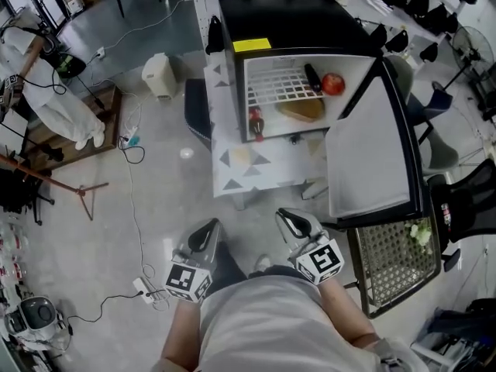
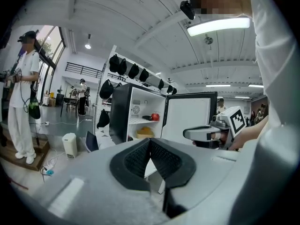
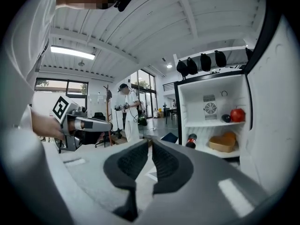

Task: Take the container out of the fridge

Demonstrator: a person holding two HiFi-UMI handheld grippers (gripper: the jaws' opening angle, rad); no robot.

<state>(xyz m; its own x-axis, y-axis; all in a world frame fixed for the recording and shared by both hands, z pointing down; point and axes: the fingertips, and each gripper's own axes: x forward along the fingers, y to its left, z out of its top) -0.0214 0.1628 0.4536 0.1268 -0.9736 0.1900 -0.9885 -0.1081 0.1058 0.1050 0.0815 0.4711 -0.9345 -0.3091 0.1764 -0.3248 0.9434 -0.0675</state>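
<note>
The black fridge [image 1: 287, 22] stands open ahead of me. A tan heart-shaped container [image 1: 302, 109] lies on its lower shelf, also visible in the left gripper view [image 2: 145, 133] and the right gripper view [image 3: 223, 142]. Above it on the wire shelf sit a red apple [image 1: 333, 84] and a dark object [image 1: 312, 77]. A red-capped bottle [image 1: 256, 122] lies at the lower left. My left gripper [image 1: 211, 226] and right gripper [image 1: 285, 216] are held side by side, well short of the fridge. Both are shut with nothing between their jaws.
The fridge door [image 1: 372, 153] swings out to the right, over a mesh chair [image 1: 395, 262]. The fridge rests on a white patterned stand [image 1: 256, 165]. A white bin [image 1: 160, 74] and cables with a power strip [image 1: 143, 285] are on the floor at left. A person in white [image 2: 23, 102] stands far left.
</note>
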